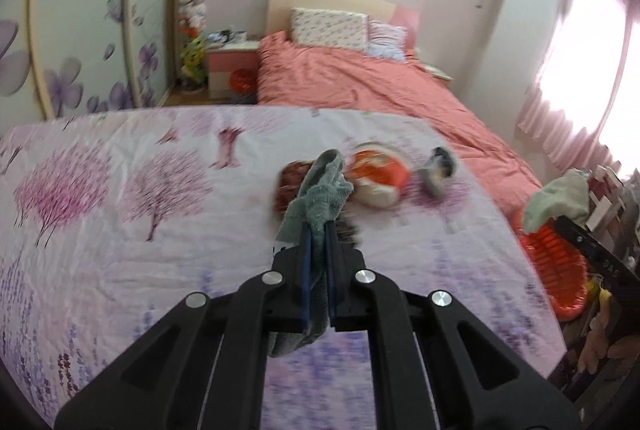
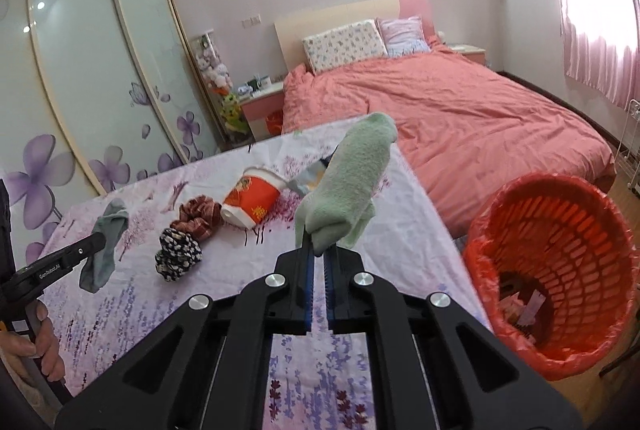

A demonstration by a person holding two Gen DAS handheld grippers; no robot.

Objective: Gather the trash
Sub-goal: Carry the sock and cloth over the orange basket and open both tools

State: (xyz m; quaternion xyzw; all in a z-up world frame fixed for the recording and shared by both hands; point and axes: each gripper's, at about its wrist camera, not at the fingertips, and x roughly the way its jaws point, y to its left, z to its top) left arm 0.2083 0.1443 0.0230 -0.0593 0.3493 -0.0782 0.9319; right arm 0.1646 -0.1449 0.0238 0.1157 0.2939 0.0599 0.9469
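Your left gripper (image 1: 318, 230) is clamped tight on a grey-blue sock (image 1: 320, 197), which bunches above the fingertips at the centre of the left wrist frame and hangs down between the jaws below them. In the right wrist view the same sock dangles at the left edge, clear of the floral tablecloth (image 2: 132, 314).

Your right gripper (image 2: 320, 252) is pinched shut on a pale green sock (image 2: 348, 185) that stands up from the tips at the frame's centre.

Beyond the claws, on the cloth, lie 4 things: a red paper cup (image 2: 250, 201) on its side, a brown striped scrunchie (image 2: 200, 216) touching its left, a black-and-white scrunchie (image 2: 176, 256) just below that, and a bluish-grey item (image 2: 310, 179), partly hidden behind the green sock.

The red basket (image 2: 520, 226) with its red liner sits at the right of the right wrist frame, beside the table, with some scraps at its bottom. Behind it all stands a bed (image 2: 460, 109) under a coral cover.
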